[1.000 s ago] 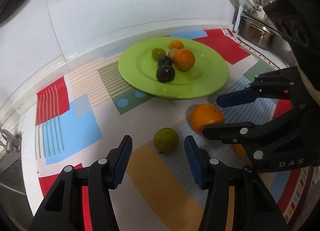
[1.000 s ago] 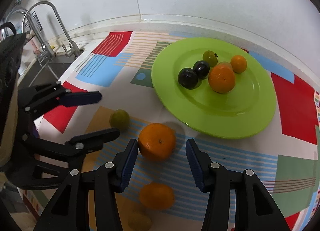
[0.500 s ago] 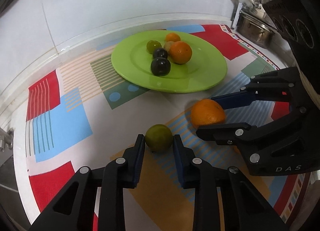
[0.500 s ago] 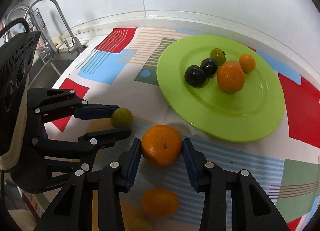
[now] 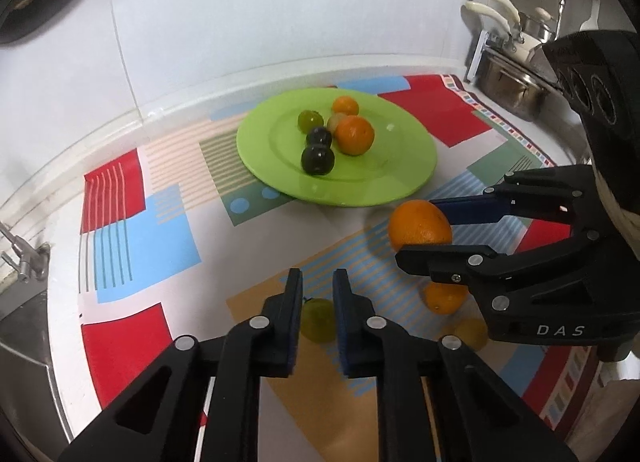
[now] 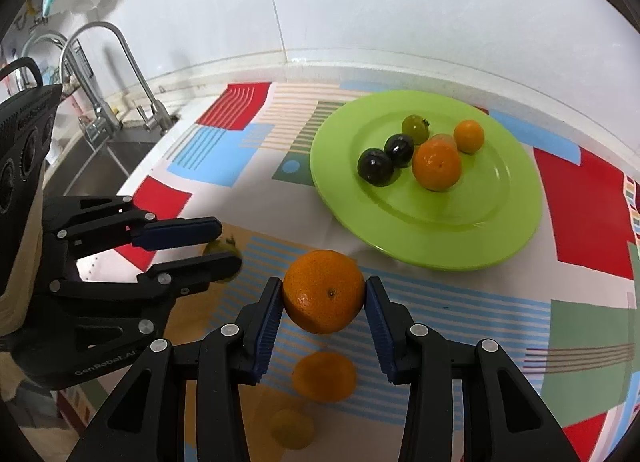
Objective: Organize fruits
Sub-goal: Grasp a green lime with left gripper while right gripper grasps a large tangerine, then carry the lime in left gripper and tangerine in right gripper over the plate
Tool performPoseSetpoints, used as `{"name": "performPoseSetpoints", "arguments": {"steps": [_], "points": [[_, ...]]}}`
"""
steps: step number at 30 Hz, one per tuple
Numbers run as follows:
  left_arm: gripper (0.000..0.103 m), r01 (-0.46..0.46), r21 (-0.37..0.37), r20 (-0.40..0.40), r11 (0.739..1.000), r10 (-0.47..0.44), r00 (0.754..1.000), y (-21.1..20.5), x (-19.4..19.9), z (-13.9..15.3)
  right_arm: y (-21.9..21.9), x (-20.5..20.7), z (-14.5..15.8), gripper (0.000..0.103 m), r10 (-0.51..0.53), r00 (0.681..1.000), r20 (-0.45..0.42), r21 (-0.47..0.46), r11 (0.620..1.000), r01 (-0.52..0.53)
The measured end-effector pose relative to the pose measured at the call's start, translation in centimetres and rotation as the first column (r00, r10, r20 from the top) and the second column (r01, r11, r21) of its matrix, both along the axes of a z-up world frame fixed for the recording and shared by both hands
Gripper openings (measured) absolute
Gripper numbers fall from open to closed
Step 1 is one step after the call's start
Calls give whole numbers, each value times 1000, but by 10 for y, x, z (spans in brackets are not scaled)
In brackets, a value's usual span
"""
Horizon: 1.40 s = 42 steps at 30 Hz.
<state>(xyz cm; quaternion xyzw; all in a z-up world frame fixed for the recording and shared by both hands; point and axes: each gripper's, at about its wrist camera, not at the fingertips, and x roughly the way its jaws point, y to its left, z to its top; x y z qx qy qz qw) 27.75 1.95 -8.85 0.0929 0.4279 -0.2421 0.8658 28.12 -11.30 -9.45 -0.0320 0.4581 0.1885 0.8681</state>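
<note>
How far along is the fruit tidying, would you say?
Partly done. A cluster of fruits already sits on the green plate. In hand: the right gripper clamps a big orange, and the left gripper pinches a small green fruit. Left on the patterned mat: a smaller orange and a yellowish fruit.

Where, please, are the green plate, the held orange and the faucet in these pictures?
green plate (image 6: 480, 238): right wrist view, bare front rim.
held orange (image 6: 324, 292): right wrist view, middle of peel.
faucet (image 6: 132, 62): right wrist view, curved spout.
</note>
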Motion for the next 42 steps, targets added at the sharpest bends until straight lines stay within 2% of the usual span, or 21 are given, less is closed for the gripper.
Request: {"name": "performPoseSetpoints", "arguments": {"steps": [5,7,9,10,19,23,26,36,42], "points": [[17,0,-5,-20,1000,0,1000,-1,-5,-2,-1,-8,5,43,-11,1000,16,9,1000,11],[23,3,-19,-37,1000,-4,999,0,-9,-3,0,-11,4,43,-8,1000,14,8,1000,8],[41,-1,-15,-41,1000,0,999,0,-14,-5,0,-14,2,43,-6,1000,13,3,1000,6],[42,6,-16,-48,1000,-7,999,-1,-16,-6,0,-15,2,43,-4,1000,10,2,1000,4],[41,27,-14,-112,1000,-29,993,-17,-16,-25,-7,-26,3,43,-22,999,29,-20,1000,22],[28,32,-17,-121,999,-34,992,-22,-12,-31,-13,-25,2,43,-41,999,25,-19,999,41],[28,35,-27,-125,999,-38,991,-23,-12,-31,-16,-25,2,43,-49,998,28,-22,999,50],[28,-27,-29,-63,999,25,998,-15,-23,-3,-18,-31,8,43,-52,998,42,-7,999,53],[28,-52,-60,-30,997,50,998,-13,-32,16,-19,-40,20,43,-55,996,74,3,999,54]]}}
